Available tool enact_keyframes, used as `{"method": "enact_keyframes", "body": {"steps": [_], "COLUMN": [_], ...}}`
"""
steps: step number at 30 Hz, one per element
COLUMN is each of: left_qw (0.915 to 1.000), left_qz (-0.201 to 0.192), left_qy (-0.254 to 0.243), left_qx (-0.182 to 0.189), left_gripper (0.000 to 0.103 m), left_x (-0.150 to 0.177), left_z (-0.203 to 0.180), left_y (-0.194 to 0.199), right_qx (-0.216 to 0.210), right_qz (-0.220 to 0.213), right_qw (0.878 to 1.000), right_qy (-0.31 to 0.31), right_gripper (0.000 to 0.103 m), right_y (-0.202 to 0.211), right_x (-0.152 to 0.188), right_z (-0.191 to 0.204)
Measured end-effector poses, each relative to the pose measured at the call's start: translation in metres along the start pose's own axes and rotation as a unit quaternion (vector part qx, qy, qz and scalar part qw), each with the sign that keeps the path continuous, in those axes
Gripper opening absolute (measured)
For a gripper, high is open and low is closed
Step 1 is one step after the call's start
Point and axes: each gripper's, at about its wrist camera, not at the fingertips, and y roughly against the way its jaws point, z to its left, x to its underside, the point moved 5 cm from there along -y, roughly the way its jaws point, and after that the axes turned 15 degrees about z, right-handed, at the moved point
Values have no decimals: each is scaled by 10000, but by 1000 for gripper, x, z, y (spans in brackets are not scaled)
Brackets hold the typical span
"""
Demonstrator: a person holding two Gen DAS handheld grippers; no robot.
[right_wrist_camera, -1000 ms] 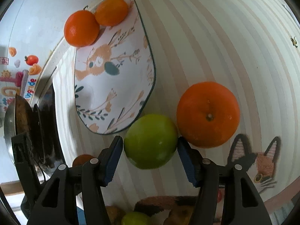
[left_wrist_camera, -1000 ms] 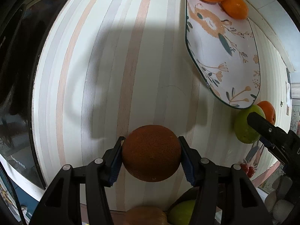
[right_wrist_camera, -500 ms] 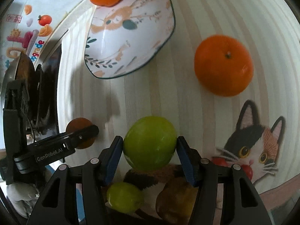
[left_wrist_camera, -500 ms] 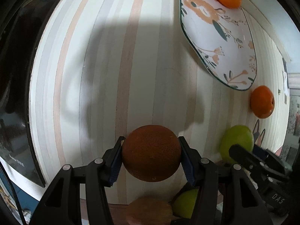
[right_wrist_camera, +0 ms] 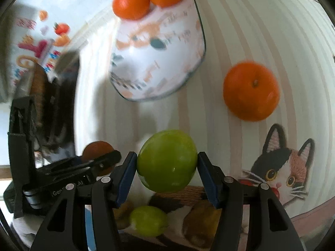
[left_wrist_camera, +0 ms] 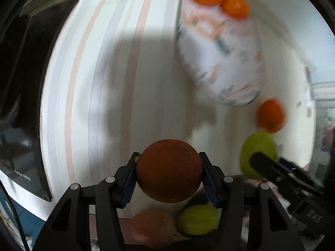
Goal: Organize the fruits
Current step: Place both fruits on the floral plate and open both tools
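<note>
The left gripper [left_wrist_camera: 168, 171] is closed on a brown, rough-skinned round fruit [left_wrist_camera: 168, 170], both blue pads pressed against its sides, holding it above the striped tablecloth [left_wrist_camera: 108, 83]. The right gripper [right_wrist_camera: 167, 161] is likewise closed on a green apple [right_wrist_camera: 167, 160], clamped between its pads. Ahead of the right gripper and to its left lies the patterned oval plate [right_wrist_camera: 159, 62]; two oranges [right_wrist_camera: 130, 2] sit at its far end. A third orange [right_wrist_camera: 251, 91] rests on the cloth ahead and to the right of the right gripper. Below the right gripper lie a smaller green fruit [right_wrist_camera: 148, 220] and a brownish fruit [right_wrist_camera: 203, 217] on a cat-print mat [right_wrist_camera: 280, 167].
</note>
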Motion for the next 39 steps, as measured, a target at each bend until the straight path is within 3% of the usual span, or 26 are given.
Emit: {"method": "enact_keyframes", "body": {"steps": [3,7,14,18,22,28,29,30,32,35,39], "left_qw": [9993,9982,9996,9998,10000,9997,9995,9992,9985,9981,9973], "left_qz": [-309,-519,-204,-64,-36,-10,-83,-159,-290,-411,-491], "left_qy": [-116,-215,-96,-16,-30,-68,-79,-95,-100,-40,-20], "left_qx": [178,213,178,212,27,-247,-296,-342,-443,-456,-546], "left_gripper": [53,53,53,53,53,54,60,72,89,90,90], "left_x": [-18,-72,-164,-187,-196,-197,-197,-197,-195,-195,-184], "left_z": [-21,-41,-43,-42,-46,-53,-54,-55,-56,-50,-45], "left_y": [38,68,56,47,41,34,36,38,44,57,68], "right_qx": [-232,-196,423,717,957,970,921,836,789,726,1083], "right_qz": [-246,-416,-372,-292,-194,-204,-183,-173,-217,-291,-400], "right_qw": [9994,9989,9979,9956,9930,9934,9941,9950,9957,9965,9931], "right_qy": [18,22,322,532,668,571,552,525,429,300,195], "right_gripper": [61,61,61,61,61,63,70,86,94,94,95], "right_y": [31,49,40,31,23,20,20,21,27,37,48], "right_x": [-18,-66,-156,-182,-199,-207,-207,-207,-205,-199,-188], "right_z": [5,7,10,13,13,7,7,6,3,-1,-5]}}
